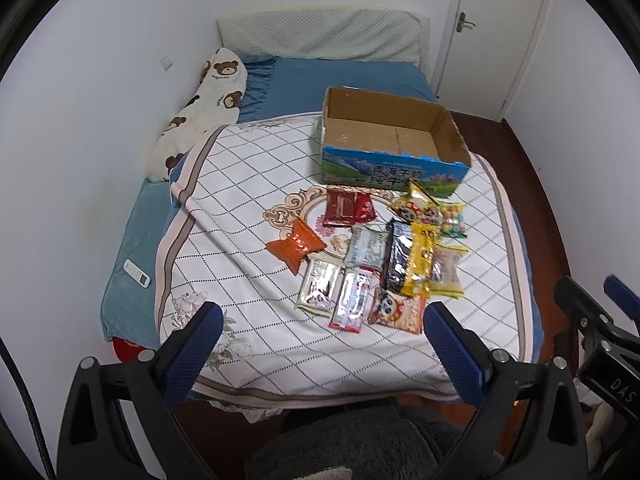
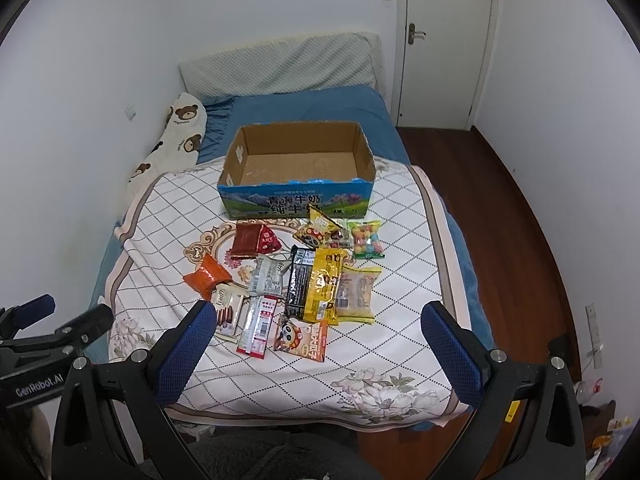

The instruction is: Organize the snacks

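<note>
While both claws hang over the foot of the bed (image 2: 420,208), nothing's gripped. Left claw (image 1: 322,326): jaws wide apart, holding nothing. Right claw (image 2: 318,326): same, wide apart, nothing between.

Snacks sit in a loose pile mid-bed on the checked quilt (image 1: 248,184). Cardboard box (image 2: 298,168) at 12 o'clock of the pile, open top, no snacks in it, front wall touching the top packets.

Pile layout, right cam:
- red pack (image 2: 256,242) at 11
- orange pack (image 2: 208,276) at 9, a bit apart from the rest
- candy bag (image 2: 366,240) at 1
- black pack (image 2: 300,282) and yellow pack (image 2: 326,288) centre, overlapping
- panda pack (image 2: 302,338) at 6, nearest my claws
- cookie pack (image 2: 228,312) at 7, partly behind right claw's left finger

Bear pillow (image 1: 200,108) along wall at 10. Remote (image 1: 137,273) on blue sheet at 9, well apart from pile.
</note>
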`<state>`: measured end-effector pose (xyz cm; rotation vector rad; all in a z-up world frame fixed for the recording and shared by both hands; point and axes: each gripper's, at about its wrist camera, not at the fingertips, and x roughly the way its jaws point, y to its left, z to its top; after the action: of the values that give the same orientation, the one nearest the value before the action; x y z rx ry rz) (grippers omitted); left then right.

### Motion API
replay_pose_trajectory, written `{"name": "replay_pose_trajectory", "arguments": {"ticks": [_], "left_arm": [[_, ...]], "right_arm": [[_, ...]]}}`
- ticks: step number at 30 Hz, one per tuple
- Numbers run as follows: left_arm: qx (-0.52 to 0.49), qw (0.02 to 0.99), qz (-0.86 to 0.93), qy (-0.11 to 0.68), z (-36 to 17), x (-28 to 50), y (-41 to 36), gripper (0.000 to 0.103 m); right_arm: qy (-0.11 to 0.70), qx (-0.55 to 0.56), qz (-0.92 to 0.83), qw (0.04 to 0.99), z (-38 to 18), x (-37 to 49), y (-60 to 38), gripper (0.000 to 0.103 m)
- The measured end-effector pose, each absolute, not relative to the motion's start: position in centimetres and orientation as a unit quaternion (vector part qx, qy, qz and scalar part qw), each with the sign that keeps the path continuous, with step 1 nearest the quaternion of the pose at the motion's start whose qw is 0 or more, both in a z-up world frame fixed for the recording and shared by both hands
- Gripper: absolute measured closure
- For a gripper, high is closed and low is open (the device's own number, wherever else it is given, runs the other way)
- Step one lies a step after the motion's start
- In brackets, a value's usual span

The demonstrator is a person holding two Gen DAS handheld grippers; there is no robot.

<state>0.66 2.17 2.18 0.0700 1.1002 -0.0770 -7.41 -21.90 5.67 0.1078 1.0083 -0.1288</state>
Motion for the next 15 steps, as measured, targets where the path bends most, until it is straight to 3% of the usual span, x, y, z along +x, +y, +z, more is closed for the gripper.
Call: {"name": "replay_pose_trajectory", "arguments": {"ticks": [6, 15], "left_arm": [[0.045, 0.83, 0.003, 0.556, -3.8, 4.8, 2.6, 0.0], [0.094, 0.764, -0.01, 0.638, -17.3, 9.9, 0.7, 0.001]], "right_arm": [[0.523, 0.084, -0.077, 0.845, -0.5, -4.1, -24.0, 0.0], [0.62, 0.137, -0.071, 0.769, -15.7, 1.4, -26.3, 0.0]]}}
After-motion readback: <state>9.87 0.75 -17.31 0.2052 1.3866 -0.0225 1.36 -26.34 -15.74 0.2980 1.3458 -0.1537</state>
